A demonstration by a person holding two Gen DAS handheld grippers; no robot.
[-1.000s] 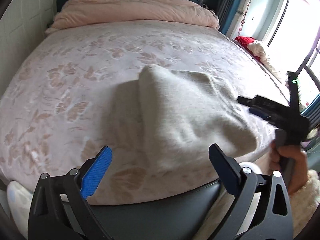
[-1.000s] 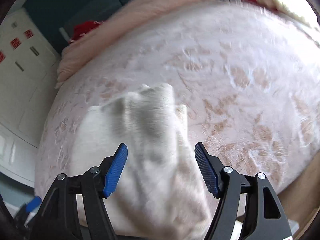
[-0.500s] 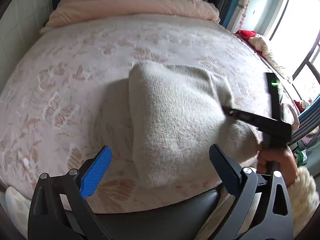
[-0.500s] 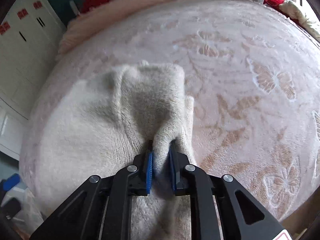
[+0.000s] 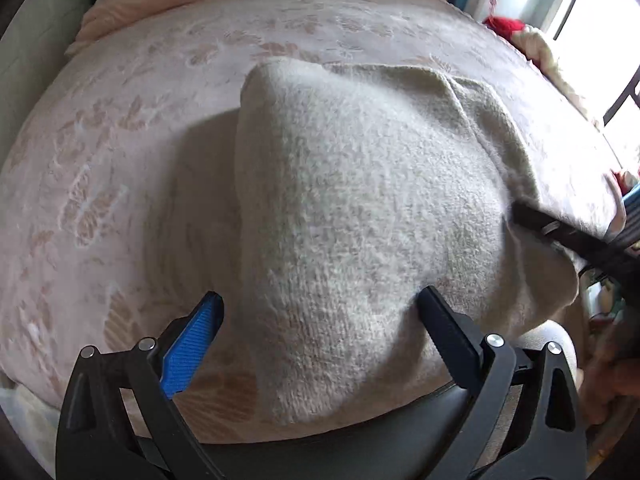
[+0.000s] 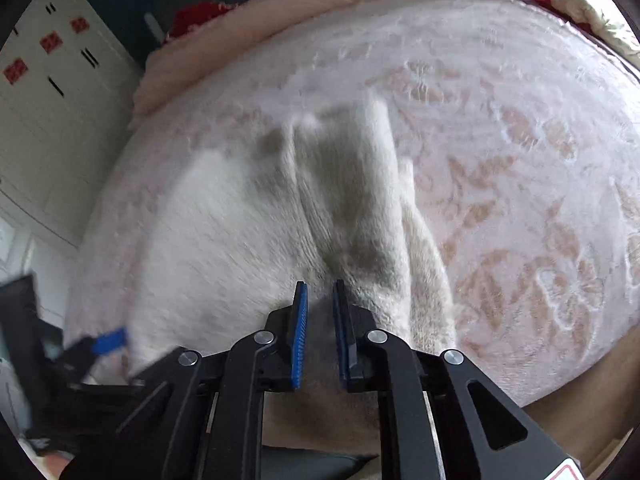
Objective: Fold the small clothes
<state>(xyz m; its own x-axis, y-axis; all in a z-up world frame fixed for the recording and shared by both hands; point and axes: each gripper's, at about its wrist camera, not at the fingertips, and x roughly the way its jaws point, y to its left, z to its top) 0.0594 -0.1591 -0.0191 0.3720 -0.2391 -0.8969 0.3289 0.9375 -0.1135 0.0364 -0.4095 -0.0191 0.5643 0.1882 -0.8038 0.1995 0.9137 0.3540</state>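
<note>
i'm closing my right gripper (image 6: 320,300) on a ridge of the cream sweater (image 5: 360,208) lying mid-bed (image 5: 120,160); left gripper (image 5: 320,308), jaws spread, is straddling its hem at six o'clock. i'm risking the fuzzy knit slipping from so shallow a pinch.

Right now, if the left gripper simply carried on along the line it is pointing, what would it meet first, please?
Most likely the cream knitted garment: the left gripper stands open right over it, pointing down at its near part, with the pink bedspread underneath. How much of a gap is left is hard to judge.
</note>
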